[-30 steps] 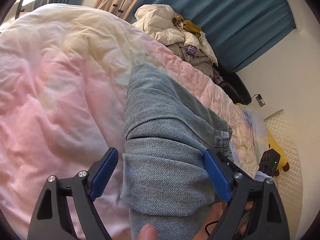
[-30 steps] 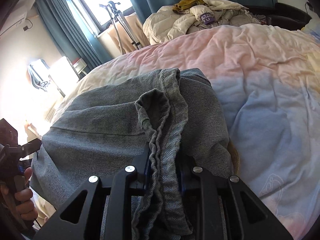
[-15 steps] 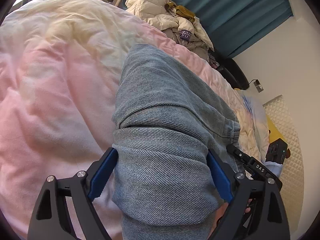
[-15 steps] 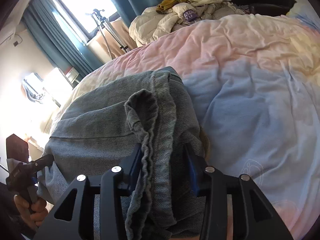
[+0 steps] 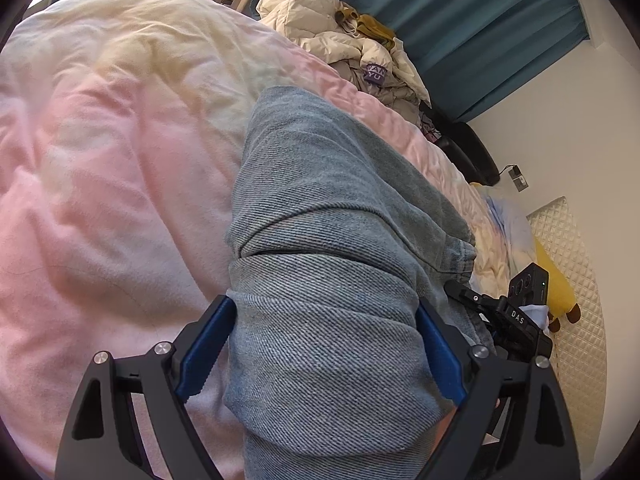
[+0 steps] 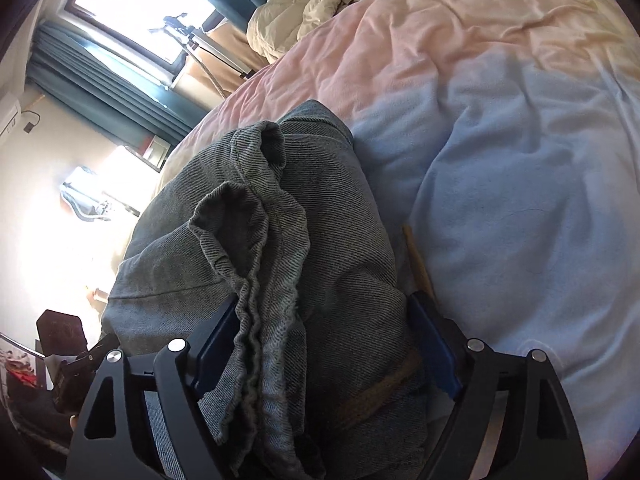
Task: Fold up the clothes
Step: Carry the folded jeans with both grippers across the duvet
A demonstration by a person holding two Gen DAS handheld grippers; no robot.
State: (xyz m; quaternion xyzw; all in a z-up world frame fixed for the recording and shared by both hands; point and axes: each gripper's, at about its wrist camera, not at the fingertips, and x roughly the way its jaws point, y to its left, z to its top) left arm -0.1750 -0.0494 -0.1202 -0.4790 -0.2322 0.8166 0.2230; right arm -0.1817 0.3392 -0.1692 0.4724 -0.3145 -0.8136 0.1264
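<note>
Folded grey-blue jeans (image 5: 328, 208) lie on the pastel duvet (image 5: 100, 184). In the left wrist view my left gripper (image 5: 322, 344) is open, its blue pads wide apart on either side of a folded end of the jeans. In the right wrist view the jeans (image 6: 280, 248) show bunched hems on top. My right gripper (image 6: 324, 344) is open, with its pads wide apart around the thick fold. The right gripper's body also shows at the right of the left wrist view (image 5: 516, 320).
A heap of cream jackets and clothes (image 5: 360, 52) lies at the bed's far end before teal curtains (image 5: 460, 12). A yellow plush toy (image 5: 556, 280) lies by the padded wall. A window and a tripod (image 6: 188, 36) stand beyond the bed.
My right gripper has opened from shut on the bunched jeans to wide apart. My left gripper stayed open and slid forward, so the fold now fills the space between its pads.
</note>
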